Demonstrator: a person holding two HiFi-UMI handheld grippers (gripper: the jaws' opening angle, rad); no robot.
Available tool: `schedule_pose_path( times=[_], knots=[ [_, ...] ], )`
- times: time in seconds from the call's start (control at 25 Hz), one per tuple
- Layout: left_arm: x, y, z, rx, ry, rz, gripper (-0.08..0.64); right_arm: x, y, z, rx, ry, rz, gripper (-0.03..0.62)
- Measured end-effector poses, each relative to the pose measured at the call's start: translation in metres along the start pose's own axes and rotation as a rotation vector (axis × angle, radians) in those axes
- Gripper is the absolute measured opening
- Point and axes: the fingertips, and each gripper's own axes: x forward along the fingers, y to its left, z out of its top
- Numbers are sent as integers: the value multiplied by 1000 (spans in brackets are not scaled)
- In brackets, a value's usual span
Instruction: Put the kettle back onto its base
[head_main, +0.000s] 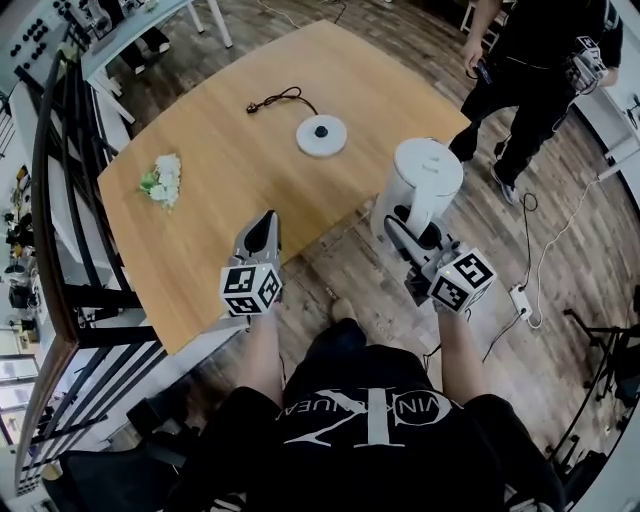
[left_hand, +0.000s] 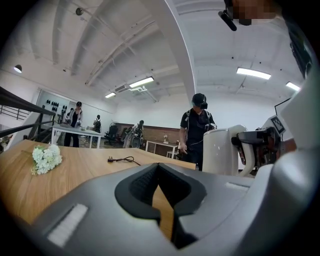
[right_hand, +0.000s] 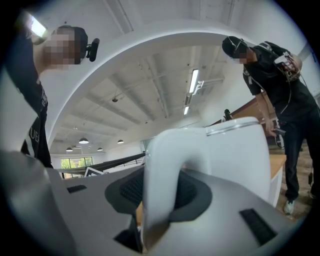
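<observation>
I'm looking down at a dark wood-plank floor (head_main: 575, 230) around a pale wooden surface (head_main: 230, 170), with a black metal railing (head_main: 45, 170) along its left side. Overhead, long fluorescent strip lights (left_hand: 253, 73) glow on the white ceiling (left_hand: 215, 45).

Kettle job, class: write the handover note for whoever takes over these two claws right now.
Right claw: shut on the handle of the kettle, which is upright and in the air, off the near edge of the table, above the floor.
Left claw: shut, empty, over the table.
Base: bare, on the table; its cord lies beside it.
Done: kettle is in hand.
Left: carry it over the base, lower it on, let go.
</observation>
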Motion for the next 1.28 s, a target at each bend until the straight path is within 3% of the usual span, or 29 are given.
schedule_pose_path(
  times=[0.56, 1.28],
  knots=[
    [56, 58, 8, -34, -8, 75, 11, 87, -44, 17, -14, 24, 101, 124],
    [96, 87, 9, -66, 16, 145, 11, 174, -73, 32, -14, 58, 266, 124]
  ],
)
